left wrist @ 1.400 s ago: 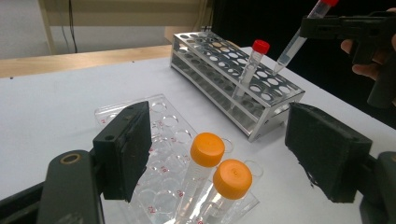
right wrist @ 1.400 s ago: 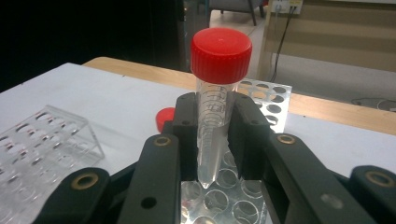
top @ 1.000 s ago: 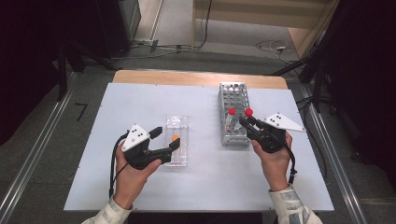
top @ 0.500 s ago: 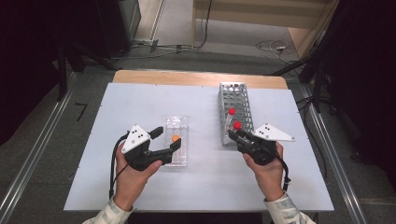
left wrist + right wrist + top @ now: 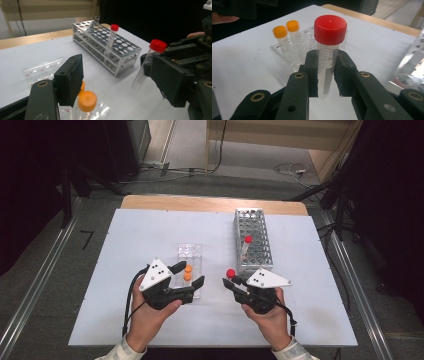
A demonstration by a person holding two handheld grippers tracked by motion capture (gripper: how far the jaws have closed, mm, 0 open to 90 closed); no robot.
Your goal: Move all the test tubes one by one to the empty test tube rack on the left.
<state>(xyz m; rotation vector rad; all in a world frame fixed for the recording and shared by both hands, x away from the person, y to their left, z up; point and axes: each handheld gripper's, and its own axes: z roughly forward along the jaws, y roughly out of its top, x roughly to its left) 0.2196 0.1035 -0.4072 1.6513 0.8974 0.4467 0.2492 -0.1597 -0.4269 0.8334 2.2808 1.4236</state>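
Note:
My right gripper point(image 5: 231, 282) point(image 5: 327, 72) is shut on a clear tube with a red cap point(image 5: 230, 273) point(image 5: 330, 27), held upright over the table just left of the metal rack point(image 5: 252, 227). Another red-capped tube point(image 5: 247, 240) point(image 5: 114, 28) stands in that rack. Two orange-capped tubes point(image 5: 188, 272) point(image 5: 280, 32) stand in a clear plastic rack point(image 5: 190, 251). My left gripper point(image 5: 192, 273) point(image 5: 117, 72) is open around them. Its jaws have just been closing a little with the orange cap point(image 5: 87, 101) between them, and the pads touch nothing. The held red-capped tube point(image 5: 150, 60) shows beyond its right pad.
The metal rack point(image 5: 107, 42) has many vacant holes and lies lengthwise toward the far edge. A wooden strip point(image 5: 210, 204) runs along the table's back. Bare white tabletop point(image 5: 135, 235) spreads at the left and along the front.
My right gripper carried the red-capped tube left and toward me, away from the metal rack and toward the clear rack. The left gripper edged slightly toward the orange-capped tubes.

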